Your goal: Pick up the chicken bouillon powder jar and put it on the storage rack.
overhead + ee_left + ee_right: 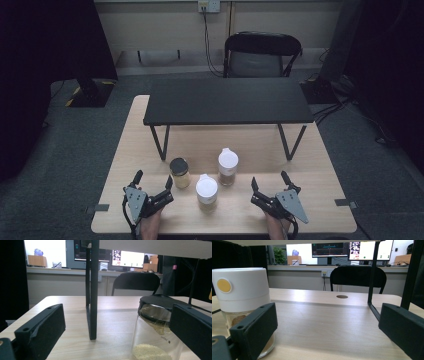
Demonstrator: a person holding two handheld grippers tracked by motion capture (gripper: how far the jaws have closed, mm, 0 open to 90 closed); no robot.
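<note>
Black jaws of the left hand-held gripper (152,183) stand spread and empty at the near edge of the wooden bench (310,165). Just ahead of its inner jaw stands a black-lidded glass jar (180,172) with pale grains at its bottom, close to the jaw but apart from it. Right hand-held gripper (270,182), likewise spread and empty, rests low on the bench. Between the two grippers stands a white-lidded jar (206,192); a second white-lidded jar (228,166) with brown contents stands beyond it, ahead of the right gripper and toward its inner side. Farther ahead of both, a black raised shelf (227,101) spans the bench.
</note>
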